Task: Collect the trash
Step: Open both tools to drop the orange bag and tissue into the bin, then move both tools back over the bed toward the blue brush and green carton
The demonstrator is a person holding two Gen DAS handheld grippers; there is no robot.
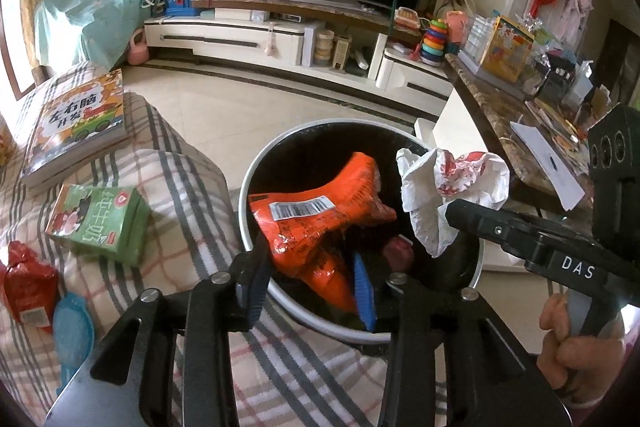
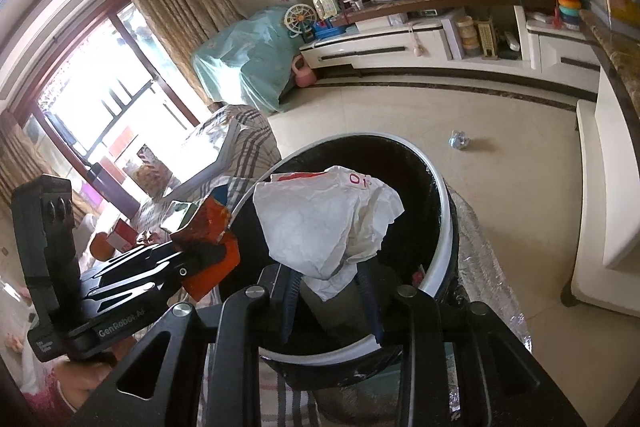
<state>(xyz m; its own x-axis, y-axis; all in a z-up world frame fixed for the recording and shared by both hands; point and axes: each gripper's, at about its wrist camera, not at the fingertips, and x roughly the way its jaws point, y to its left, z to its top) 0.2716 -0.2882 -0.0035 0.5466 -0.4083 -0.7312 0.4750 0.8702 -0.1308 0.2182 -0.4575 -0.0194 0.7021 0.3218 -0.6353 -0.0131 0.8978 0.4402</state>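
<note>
In the left wrist view, a plaid cover (image 1: 192,187) filled the side from 7 to 10 o'clock. On it lay a red packet (image 1: 26,287) and a round blue lid (image 1: 74,331) at 8 o'clock, a green carton (image 1: 96,219) just beside them, and a picture book (image 1: 76,123) at 10 o'clock.

The left gripper (image 1: 310,259) rose from 6 o'clock over the open mouth of the trash bin (image 1: 256,179), a black bin with a white rim that stood against the cover's edge. Its jaws stood only narrowly apart, with an orange wrapper (image 1: 320,203) between them. The blue pads lay close against the wrapper's lower end on both sides, and its upper end leaned across the bin's mouth.

At 3 o'clock the right gripper (image 2: 329,275) reached in over the bin's right rim, a hand (image 1: 572,343) around its grip at 4 o'clock. Its jaws were also nearly closed, pinching the lower corner of a crumpled white paper (image 2: 320,219) with red print, which hung above the bin's mouth. A marble-topped table (image 1: 500,123) ran behind it at 2 o'clock. In the right wrist view, a small crumpled scrap (image 2: 459,139) lay on the floor at 1 o'clock, well apart from the bin.
</note>
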